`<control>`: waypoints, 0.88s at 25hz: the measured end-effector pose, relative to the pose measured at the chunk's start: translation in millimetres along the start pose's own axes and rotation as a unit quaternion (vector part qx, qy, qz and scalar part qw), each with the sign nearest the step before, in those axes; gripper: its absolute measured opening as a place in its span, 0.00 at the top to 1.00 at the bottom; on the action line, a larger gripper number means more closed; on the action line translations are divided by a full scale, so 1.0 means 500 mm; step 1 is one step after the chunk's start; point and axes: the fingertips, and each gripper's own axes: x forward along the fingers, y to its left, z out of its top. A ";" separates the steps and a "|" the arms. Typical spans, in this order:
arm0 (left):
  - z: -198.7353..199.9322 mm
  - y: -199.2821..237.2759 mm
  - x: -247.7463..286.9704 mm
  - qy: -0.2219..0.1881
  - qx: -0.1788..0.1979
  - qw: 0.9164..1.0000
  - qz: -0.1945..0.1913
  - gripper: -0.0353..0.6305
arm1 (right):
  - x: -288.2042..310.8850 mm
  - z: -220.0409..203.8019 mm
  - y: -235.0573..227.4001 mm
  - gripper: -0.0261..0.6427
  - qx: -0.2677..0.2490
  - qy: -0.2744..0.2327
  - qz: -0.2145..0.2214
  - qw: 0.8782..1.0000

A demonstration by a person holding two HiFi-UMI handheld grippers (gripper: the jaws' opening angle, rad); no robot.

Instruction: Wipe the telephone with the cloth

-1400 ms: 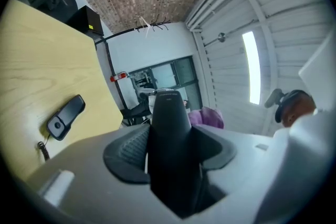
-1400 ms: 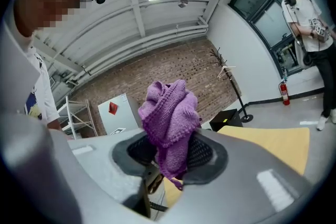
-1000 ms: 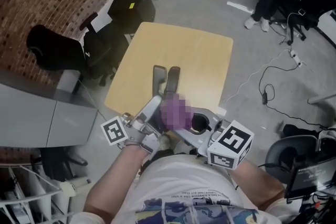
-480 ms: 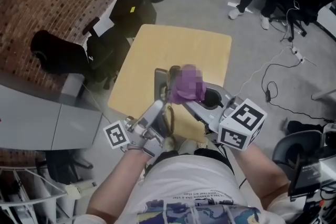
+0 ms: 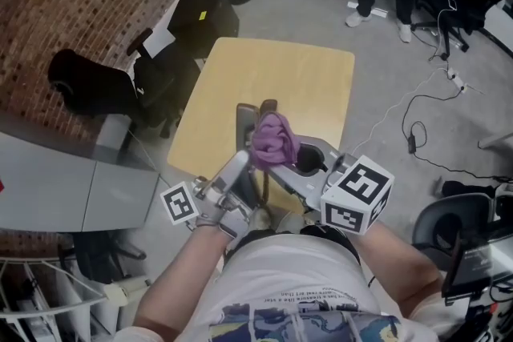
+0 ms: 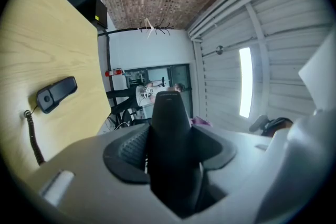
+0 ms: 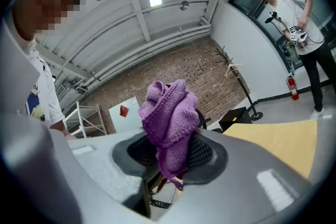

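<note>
left gripper: jaws clamped on the black telephone handset, raised off the table; telephone base lies on the tabletop; coiled cord beside it | right gripper: jaws pinching the purple knitted cloth (bunched, one tail hanging); cloth near the handset's far end; contact unclear

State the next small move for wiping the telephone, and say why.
Probably slide the right claw sideways so its purple cloth rubs along the black telephone piece. The left claw is closed on that piece, the right claw pinches the bunched cloth, and the head view shows cloth and piece right beside each other. Whether they touch I cannot tell.
</note>
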 end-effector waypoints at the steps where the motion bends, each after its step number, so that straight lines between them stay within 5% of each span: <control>1: 0.003 0.000 0.001 -0.001 -0.002 1.000 -0.001 0.56 | 0.000 -0.005 0.006 0.77 0.001 0.004 0.004 1.000; 14: 0.048 -0.007 0.010 0.003 -0.013 1.000 -0.025 0.56 | -0.018 -0.059 0.056 0.77 0.024 0.042 0.018 0.999; 22: 0.045 -0.013 0.012 0.027 -0.031 0.998 -0.048 0.56 | -0.007 0.024 -0.041 0.77 -0.006 -0.002 -0.057 0.998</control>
